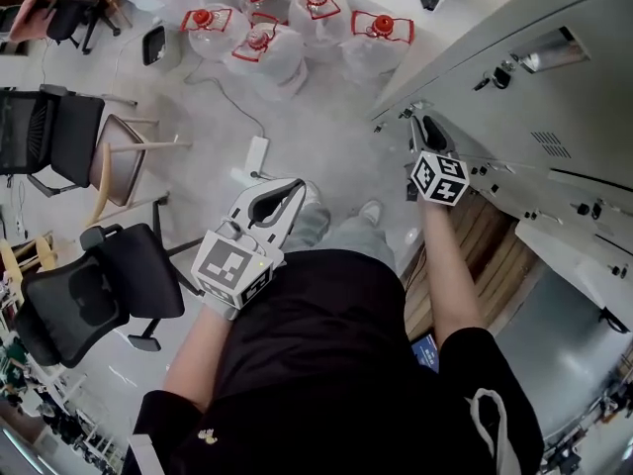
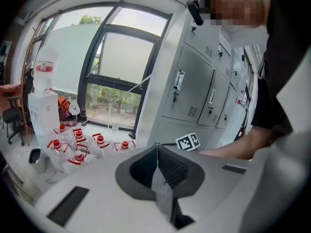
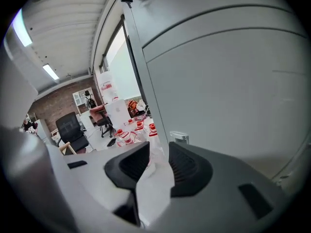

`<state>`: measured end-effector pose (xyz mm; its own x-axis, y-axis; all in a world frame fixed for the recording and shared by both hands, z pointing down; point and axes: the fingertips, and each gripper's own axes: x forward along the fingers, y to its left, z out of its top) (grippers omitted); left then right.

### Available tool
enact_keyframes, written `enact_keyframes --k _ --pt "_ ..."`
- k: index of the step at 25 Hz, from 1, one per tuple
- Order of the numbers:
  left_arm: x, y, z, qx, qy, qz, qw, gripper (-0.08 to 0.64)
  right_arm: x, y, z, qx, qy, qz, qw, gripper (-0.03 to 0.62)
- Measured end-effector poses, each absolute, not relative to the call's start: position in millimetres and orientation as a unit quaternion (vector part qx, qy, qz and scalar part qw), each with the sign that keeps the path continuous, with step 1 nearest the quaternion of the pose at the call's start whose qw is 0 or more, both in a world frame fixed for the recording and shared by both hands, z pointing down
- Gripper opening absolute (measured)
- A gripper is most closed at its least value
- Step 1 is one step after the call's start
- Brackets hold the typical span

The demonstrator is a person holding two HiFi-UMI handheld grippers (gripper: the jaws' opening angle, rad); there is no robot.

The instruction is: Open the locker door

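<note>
Pale floor [image 1: 326, 117] runs under a bank of grey lockers [image 1: 554, 107] on the person's right, and the locker door [image 3: 233, 106] belongs to the lower row at the bank's near end. It is a plain, matt grey metal panel, set off from the unit above by a thin curved seam. It stands upright with its long axis vertical and its flat face turned out to the room. Its free edge rises straight past a small metal latch [image 3: 179, 137].

The right gripper [image 3: 158, 149] is up against that edge, its ribbed jaws a narrow gap apart. Possibly they straddle the edge, but the wide-angle view does not settle it. In the head view this right gripper [image 1: 420, 117] points at the locker front, with an arm stretched out behind it.

The left gripper [image 1: 295, 188] hangs well apart from the lockers, in front of the person's body. In its own view the left gripper [image 2: 156, 147] has its jaws pressed together on nothing.

Farther out, red-capped water bottles [image 1: 287, 18] cluster on the floor, and black office chairs [image 1: 109, 280] stand to the left.
</note>
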<state>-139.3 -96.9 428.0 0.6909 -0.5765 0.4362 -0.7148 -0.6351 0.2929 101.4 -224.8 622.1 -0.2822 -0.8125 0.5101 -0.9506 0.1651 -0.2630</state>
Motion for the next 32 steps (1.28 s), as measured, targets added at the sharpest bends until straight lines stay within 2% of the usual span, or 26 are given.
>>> enact_keyframes --k 5,18,32 --pt "-159 -95 438 0.884 -0.367 0.162 0.24 0.023 102 -242 649 0.599 -0.737 0.275 0.147 0.143" --pt "-186 -83 456 0.87 -0.382 0.173 0.26 0.023 110 -270 691 0.638 -0.704 0.251 0.185 0.152" --pt "-194 -72 464 0.868 -0.379 0.176 0.27 0.023 109 -279 696 0.681 -0.657 0.283 0.155 0.152"
